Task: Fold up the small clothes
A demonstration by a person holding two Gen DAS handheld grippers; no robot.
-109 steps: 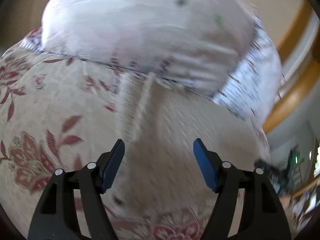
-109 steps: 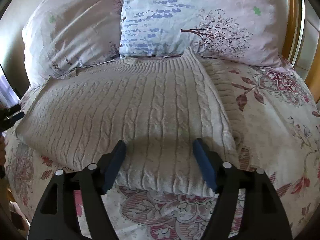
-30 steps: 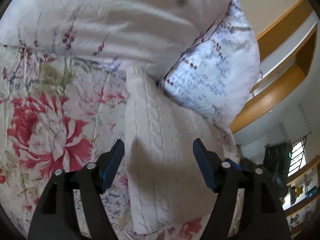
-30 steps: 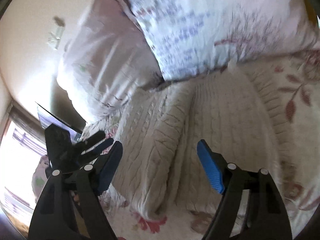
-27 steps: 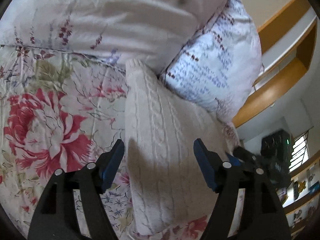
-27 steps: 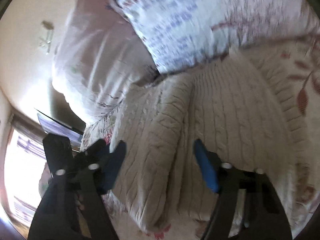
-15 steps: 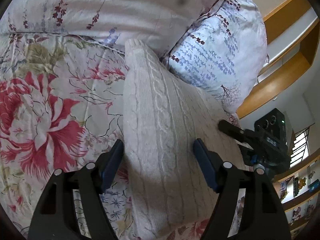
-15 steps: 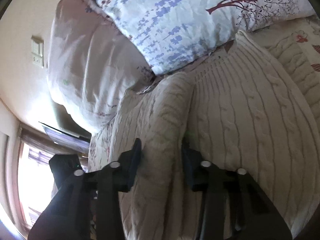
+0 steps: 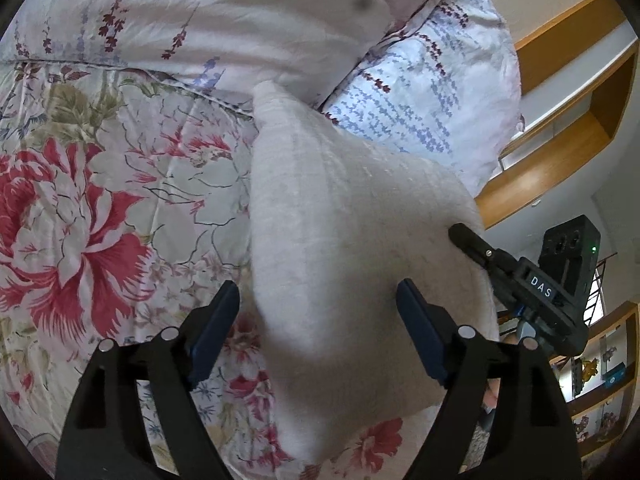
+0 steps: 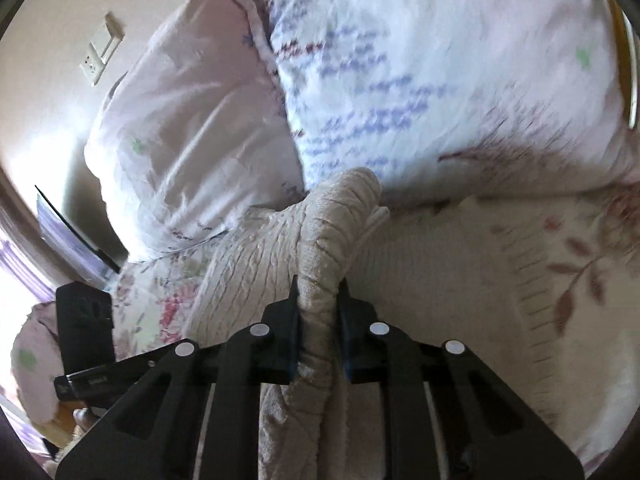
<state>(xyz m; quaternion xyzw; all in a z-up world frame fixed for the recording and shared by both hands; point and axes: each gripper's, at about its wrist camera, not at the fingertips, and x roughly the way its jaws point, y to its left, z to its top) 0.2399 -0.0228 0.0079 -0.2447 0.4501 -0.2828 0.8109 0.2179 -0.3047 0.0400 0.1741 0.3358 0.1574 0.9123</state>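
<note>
A cream cable-knit sweater (image 9: 340, 200) lies on the flowered bedspread (image 9: 100, 200), its far end against the pillows. My left gripper (image 9: 318, 320) hovers over the near part of the sweater. Its jaws are opening, the blue pads (image 9: 216, 332) stand wide on either side of the knit, and neither presses on it. My right gripper (image 10: 320, 284) is closing and pinches a raised ridge of the sweater (image 10: 336, 220) between its pads. In the left wrist view, the right gripper (image 9: 464, 236) bites the sweater's right edge, which is lifted off the bed.
Two pillows lean at the head of the bed, a pale one (image 9: 240, 12) and a blue-printed one (image 9: 432, 92). A wooden headboard (image 9: 540, 168) stands behind them. A wall switch (image 10: 100, 52) is at the upper left. The left gripper (image 10: 84, 380) shows at the lower left.
My right gripper went from wide open to shut on a fold of the sweater and lifted that edge. My left gripper has stayed in place, its jaws a little wider.
</note>
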